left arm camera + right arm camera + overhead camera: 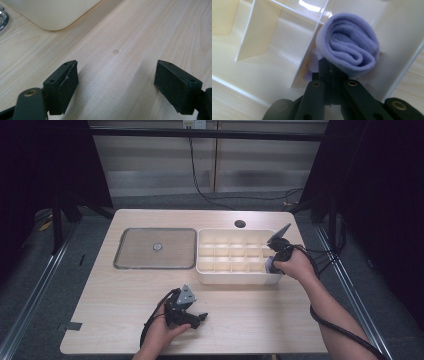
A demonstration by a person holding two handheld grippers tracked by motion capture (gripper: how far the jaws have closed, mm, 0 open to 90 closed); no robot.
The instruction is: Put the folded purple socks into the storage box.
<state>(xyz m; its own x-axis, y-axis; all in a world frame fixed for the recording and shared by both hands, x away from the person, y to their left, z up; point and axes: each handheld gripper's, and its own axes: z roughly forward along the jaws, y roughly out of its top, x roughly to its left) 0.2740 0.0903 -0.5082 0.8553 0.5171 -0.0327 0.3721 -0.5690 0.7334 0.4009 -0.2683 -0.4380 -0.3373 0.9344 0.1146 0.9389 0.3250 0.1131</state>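
Table (240, 320): bare wood lying open in front of the organizer (235, 279), giving free passage around the left gripper (199, 317). Organizer: thin dividers (308, 60) walling off small cells and blocking sideways travel inside. Near-right corner cell: rolled sock (349, 47) taking up most of the room, pressing against the divider. Tray (120, 255): sitting just left of the organizer, its rim standing in the way there.
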